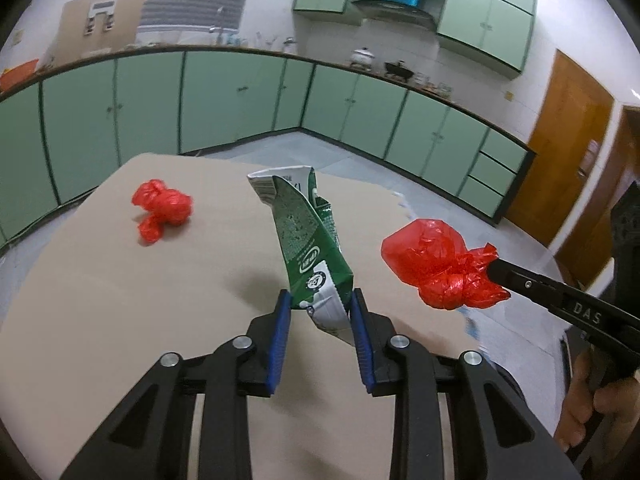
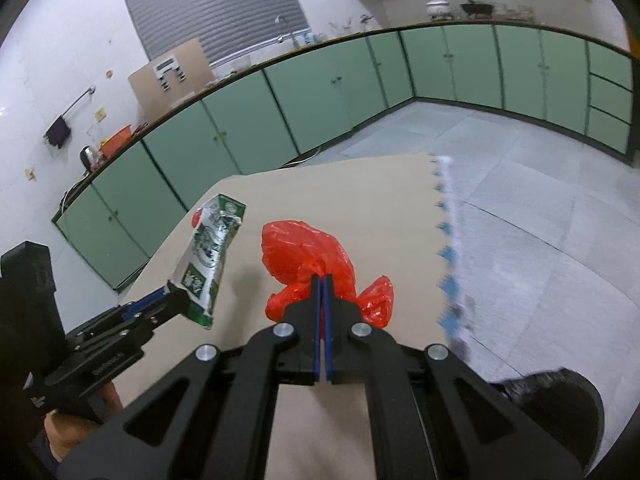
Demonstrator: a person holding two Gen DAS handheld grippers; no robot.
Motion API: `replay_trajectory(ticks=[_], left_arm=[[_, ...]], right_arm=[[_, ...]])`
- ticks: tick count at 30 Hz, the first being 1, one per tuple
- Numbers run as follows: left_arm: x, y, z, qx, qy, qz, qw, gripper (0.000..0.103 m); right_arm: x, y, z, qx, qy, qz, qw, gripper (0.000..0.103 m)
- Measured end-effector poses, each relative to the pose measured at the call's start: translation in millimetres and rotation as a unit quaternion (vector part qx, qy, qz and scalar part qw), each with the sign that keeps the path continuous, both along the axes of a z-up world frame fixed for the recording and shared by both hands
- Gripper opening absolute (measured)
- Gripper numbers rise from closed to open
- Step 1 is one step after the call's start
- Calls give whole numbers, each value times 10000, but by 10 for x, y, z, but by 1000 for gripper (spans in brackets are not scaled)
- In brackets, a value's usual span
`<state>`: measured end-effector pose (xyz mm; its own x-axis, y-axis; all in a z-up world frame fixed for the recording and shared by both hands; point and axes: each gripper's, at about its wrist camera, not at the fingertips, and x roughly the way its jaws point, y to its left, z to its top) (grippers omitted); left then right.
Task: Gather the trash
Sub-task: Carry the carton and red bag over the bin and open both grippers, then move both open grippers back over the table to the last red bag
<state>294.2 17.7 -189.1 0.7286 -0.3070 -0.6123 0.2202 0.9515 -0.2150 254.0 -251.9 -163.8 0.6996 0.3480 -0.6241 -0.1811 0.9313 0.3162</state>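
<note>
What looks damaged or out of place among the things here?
The green-and-white carton held in the left tool is crushed flat and creased, its top torn open. A crumpled red plastic bag lies loose on the table; another is pinched in the right tool.

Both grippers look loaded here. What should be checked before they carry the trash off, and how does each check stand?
1. Left gripper clamped on milk carton: ok.
2. Carton clear of the table: ok.
3. Right gripper shut on red bag: ok.
4. Bag grip secure: cannot tell, only a pinch of thin plastic.
5. Table fully cleared: not ok, second red bag remains.
6. Bin location: cannot tell, none in view.
</note>
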Motion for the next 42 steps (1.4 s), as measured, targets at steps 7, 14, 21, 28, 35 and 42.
replay_trajectory(ticks=[7,14,21,28,35,42], left_arm=[[-419,-645,193,52,-6,-723,9974,30],[-887,-1549,193,174,67,-1765,9841,30],[-1323,-2439,-215,443,569,-2752,9587,30],[-1473,-2802,-632,693,1093,-3064,9431,30],[-1378,-2955,-939,859,1534,-3132,9333,31],[-1388,-2927,-941,964,1492,-3070,9350,44]], right_arm=[[-672,-732,14,-84,93,-749,9971,1],[-1371,-1553,-265,-103,474,-1709,9841,1],[-1777,-2072,-737,22,1008,-2335,9671,1],[-1875,-2317,-1008,142,1322,-2622,9558,1],[-1929,-2449,-1142,205,1532,-2791,9477,34],[-1954,-2451,-1105,236,1435,-2730,9510,34]])
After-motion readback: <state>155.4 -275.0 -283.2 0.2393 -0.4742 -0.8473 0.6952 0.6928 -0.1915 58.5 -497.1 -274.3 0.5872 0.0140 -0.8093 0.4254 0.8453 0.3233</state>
